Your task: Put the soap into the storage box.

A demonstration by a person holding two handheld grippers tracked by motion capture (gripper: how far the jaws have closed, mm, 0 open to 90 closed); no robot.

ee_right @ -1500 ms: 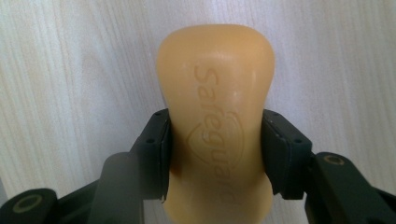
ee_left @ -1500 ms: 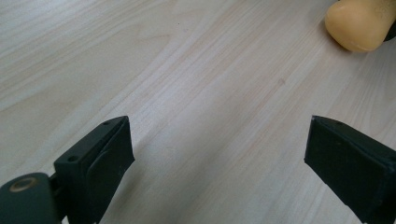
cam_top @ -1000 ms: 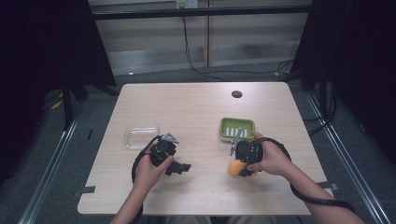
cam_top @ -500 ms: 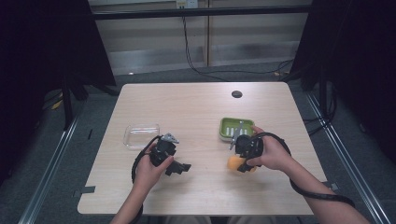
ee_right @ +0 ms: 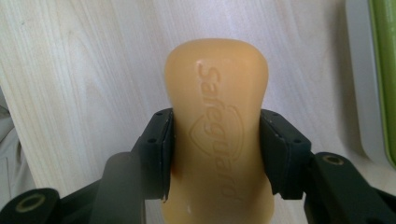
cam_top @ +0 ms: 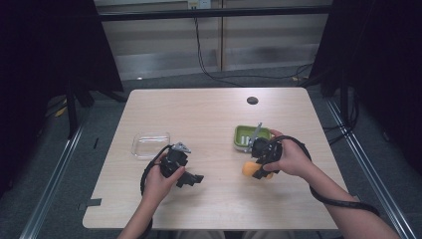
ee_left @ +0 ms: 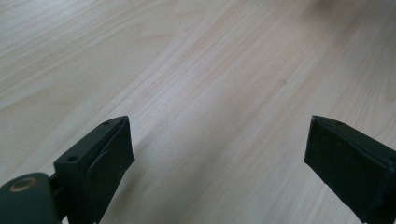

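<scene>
An orange bar of soap (ee_right: 217,126) with "Safeguard" stamped on it sits squeezed between the two black jaws of my right gripper (ee_right: 215,156). From the high view, the soap (cam_top: 249,169) is just above the table, at the near side of a green soap dish (cam_top: 245,133), and my right gripper (cam_top: 256,172) is shut on it. My left gripper (cam_top: 195,179) rests near the table's front left, its jaws wide apart. In the left gripper view the left gripper (ee_left: 219,154) has only bare wood between its fingers.
A clear plastic lid or tray (cam_top: 150,144) lies left of centre, just beyond my left hand. A round dark grommet hole (cam_top: 252,100) is at the far right of the table (cam_top: 209,119). The green dish's edge (ee_right: 380,70) shows at the right of the right gripper view.
My right gripper, with the soap in it, has shifted slightly left and toward the green dish. The left gripper has stayed where it was.
</scene>
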